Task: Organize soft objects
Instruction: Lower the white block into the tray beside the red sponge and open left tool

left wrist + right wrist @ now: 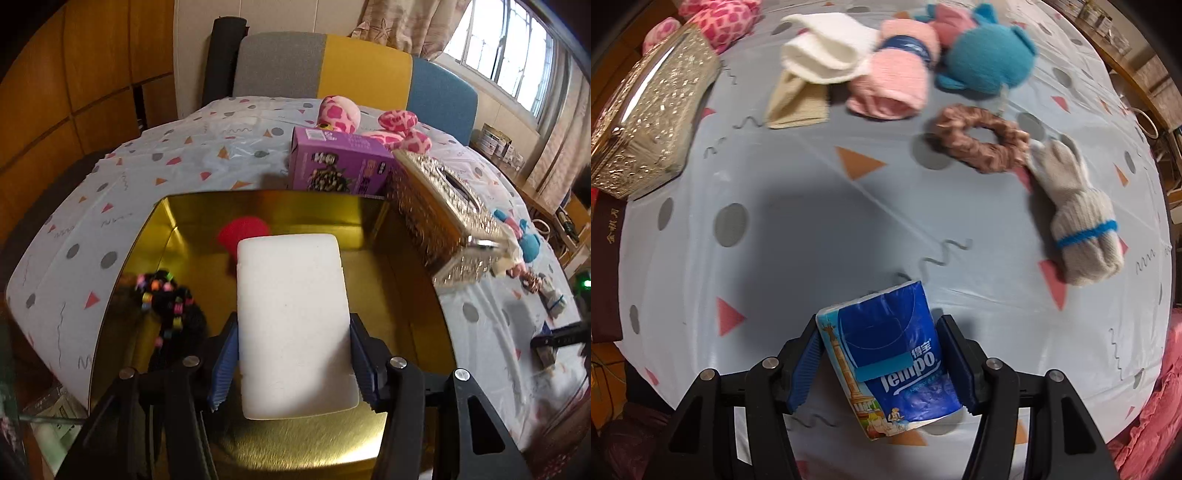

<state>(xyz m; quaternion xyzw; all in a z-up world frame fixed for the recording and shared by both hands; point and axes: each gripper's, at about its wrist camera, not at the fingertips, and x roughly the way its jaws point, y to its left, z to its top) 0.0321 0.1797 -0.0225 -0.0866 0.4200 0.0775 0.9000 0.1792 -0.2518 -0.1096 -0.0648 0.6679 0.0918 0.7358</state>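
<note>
Left gripper [293, 363] clamps a white sponge block [293, 325] between both blue pads, over the open gold tin [413, 295]. Inside the tin: red soft item [240, 229] near the far wall, black beaded scrunchie [170, 299] at the left wall. Purple box [340, 162] and gold tissue box [443, 218] stand against the tin's far right corner.

Right gripper [882, 363] pinches a blue tissue pack [890, 358] above the patterned tablecloth [812, 221]. Toward the table's far edge: white, beige and pink rolled cloths [890, 85], teal plush [986, 62], brown scrunchie [979, 138], grey glove bundle [1078, 221]
</note>
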